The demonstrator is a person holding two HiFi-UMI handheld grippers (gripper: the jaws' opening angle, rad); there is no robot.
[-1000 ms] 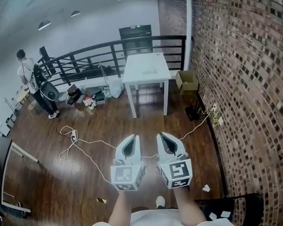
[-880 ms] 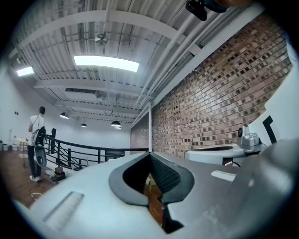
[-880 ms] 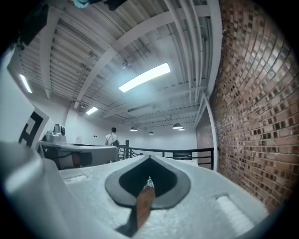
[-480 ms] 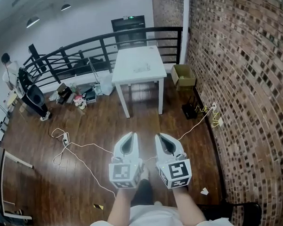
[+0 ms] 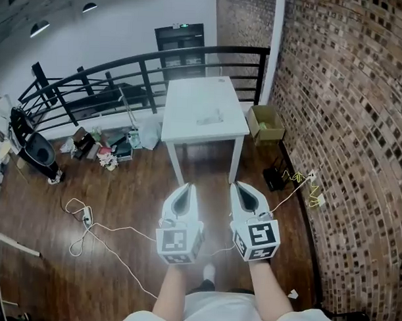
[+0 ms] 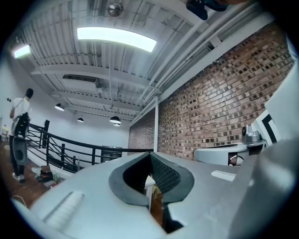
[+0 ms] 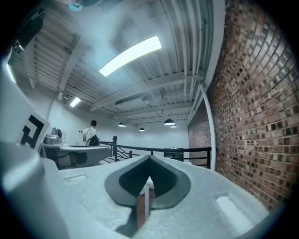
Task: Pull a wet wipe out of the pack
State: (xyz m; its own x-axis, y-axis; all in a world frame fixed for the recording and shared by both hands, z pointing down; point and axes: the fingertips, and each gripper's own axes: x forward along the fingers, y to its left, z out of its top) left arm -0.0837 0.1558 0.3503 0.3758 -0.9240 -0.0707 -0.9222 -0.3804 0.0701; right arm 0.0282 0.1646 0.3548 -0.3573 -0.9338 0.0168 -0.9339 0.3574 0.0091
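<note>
A small pale wet wipe pack [image 5: 210, 117] lies flat on a white table [image 5: 189, 133] ahead of me, by the black railing. My left gripper [image 5: 185, 188] and right gripper [image 5: 239, 187] are held level side by side over the wooden floor, well short of the table. Both are shut with nothing between the jaws. In the left gripper view the left gripper [image 6: 150, 154] has its jaws meeting at the tip, and in the right gripper view the right gripper [image 7: 150, 158] shows the same.
A brick wall [image 5: 347, 129] runs along the right, with an open cardboard box [image 5: 266, 122], a black device [image 5: 274, 179] and cables [image 5: 305, 183] at its foot. White cords [image 5: 87, 218] trail over the floor at left, with clutter [image 5: 106, 150] beside the railing [image 5: 125, 71].
The table has drawn closer and larger in the head view as I walk toward it. Both grippers stay side by side and shut.
</note>
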